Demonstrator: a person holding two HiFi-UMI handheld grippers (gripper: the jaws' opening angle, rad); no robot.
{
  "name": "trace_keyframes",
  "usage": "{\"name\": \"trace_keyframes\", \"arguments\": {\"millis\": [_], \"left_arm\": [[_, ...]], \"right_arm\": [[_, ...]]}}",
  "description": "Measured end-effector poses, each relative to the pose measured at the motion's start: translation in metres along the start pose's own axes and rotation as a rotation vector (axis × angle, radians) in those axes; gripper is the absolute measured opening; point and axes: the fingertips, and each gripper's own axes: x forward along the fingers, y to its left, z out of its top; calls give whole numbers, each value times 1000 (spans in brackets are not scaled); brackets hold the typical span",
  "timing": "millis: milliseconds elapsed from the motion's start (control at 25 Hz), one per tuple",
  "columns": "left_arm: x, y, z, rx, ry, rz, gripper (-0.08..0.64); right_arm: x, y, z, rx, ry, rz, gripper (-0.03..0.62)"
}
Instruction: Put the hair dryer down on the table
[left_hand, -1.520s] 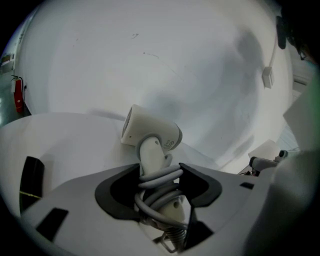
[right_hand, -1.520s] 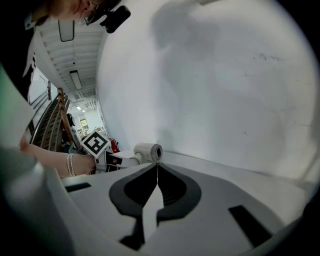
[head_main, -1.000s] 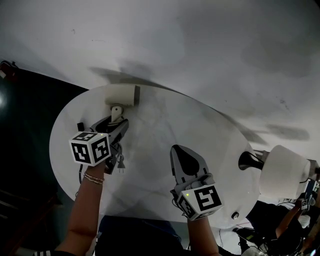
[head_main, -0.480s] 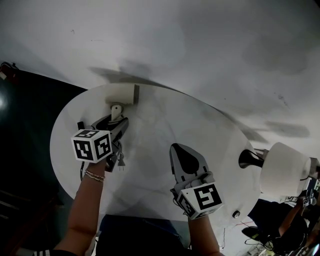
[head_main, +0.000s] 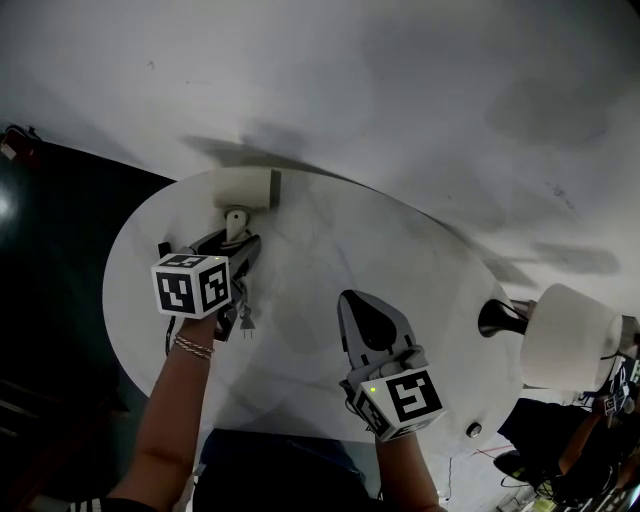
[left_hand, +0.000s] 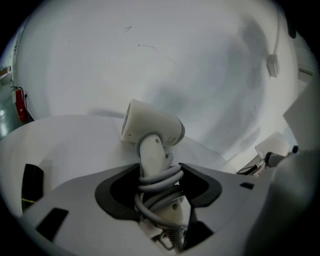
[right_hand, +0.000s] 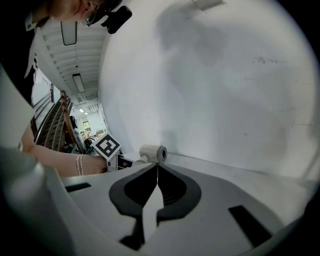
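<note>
Left gripper (left_hand: 159, 172) pinches the hair dryer (left_hand: 150, 131) by its cord-wrapped handle (left_hand: 150, 156); we see its long axis running from the jaws toward the far edge of the table (head_main: 400, 262). Right gripper (head_main: 353, 300), pressed together, sits farther off.

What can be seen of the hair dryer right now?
The hair dryer is off-white matte plastic, with a short barrel head on a handle and its grey cord coiled round that handle. The left gripper is clamped on the wrapped handle, jaws wide apart. The head sits at the far edge of the round white table, close to the wall; whether it rests on the tabletop is unclear.
</note>
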Motion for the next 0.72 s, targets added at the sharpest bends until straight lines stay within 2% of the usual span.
{"name": "trace_keyframes", "arguments": {"millis": [240,720], "left_arm": [[0,0,-1,-2,-5,20,258],[2,1,0,-11,-26,55,261]], "right_arm": [[-4,3,1,-36,-4,5,18],[-13,11,2,-13,-21,9,18]]}}
